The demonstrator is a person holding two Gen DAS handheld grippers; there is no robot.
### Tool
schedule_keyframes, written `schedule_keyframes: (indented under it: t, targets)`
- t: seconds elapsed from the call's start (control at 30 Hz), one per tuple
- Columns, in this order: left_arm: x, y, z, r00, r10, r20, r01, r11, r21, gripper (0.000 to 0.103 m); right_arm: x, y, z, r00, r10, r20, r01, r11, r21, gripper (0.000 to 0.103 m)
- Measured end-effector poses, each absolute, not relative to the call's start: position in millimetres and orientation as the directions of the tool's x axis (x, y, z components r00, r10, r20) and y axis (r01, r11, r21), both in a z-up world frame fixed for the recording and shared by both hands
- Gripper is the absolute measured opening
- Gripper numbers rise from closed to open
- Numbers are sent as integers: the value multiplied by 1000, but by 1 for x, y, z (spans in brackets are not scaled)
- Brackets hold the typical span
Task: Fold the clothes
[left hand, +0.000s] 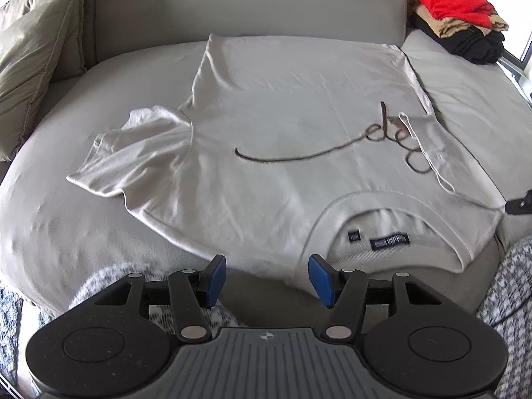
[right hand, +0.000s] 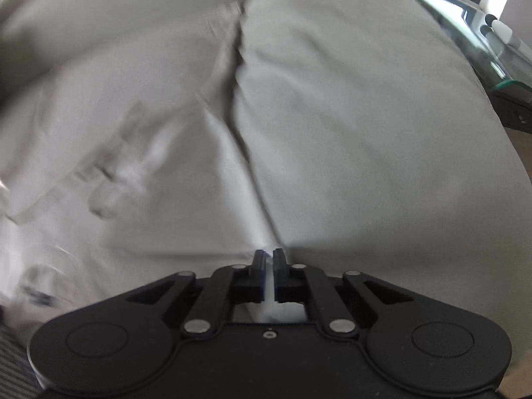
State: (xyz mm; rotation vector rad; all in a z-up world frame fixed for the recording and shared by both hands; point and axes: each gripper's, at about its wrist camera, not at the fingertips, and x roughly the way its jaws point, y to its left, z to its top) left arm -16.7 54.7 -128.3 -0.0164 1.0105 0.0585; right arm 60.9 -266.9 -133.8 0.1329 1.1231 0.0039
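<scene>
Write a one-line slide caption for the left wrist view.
Open left gripper hovers near the collar of a white T-shirt spread on a grey sofa.

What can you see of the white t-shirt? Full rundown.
The white t-shirt lies spread on the grey sofa cushion, collar toward the camera, hem toward the backrest. Soft knit, lightly creased. Ribbed neckline with two dark labels inside. Brown script print runs across the chest. One sleeve lies rumpled and spread out; the other side is folded in over the body. The right gripper is shut on its edge; the left gripper hovers open near the collar, not touching.
</scene>
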Motion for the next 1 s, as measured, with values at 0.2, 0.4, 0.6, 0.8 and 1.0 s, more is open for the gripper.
schedule_keyframes:
  t: [0.2,0.4,0.6,0.8,1.0]
  targets:
    - [3,52,-133,546,70,-835,-32,997,63,56,68,-245,-127,497,226,-838,42,958,283,13]
    - [5,44,-145,519,52,-853,5,998,64,56,76,-219,-149,461,344,-818,8,920,392,15]
    - [-6,42,-146,536,41,-843,26,997,66,56,38,-195,-152,390,346,-853,-129,938,322,15]
    - [-13,47,-139,565,24,-824,8,999,35,51,23,-208,-131,444,429,-786,-59,890,453,16]
    - [-26,92,-121,645,58,-762,-121,992,-26,51,19,-189,-117,405,539,-738,-132,833,537,40]
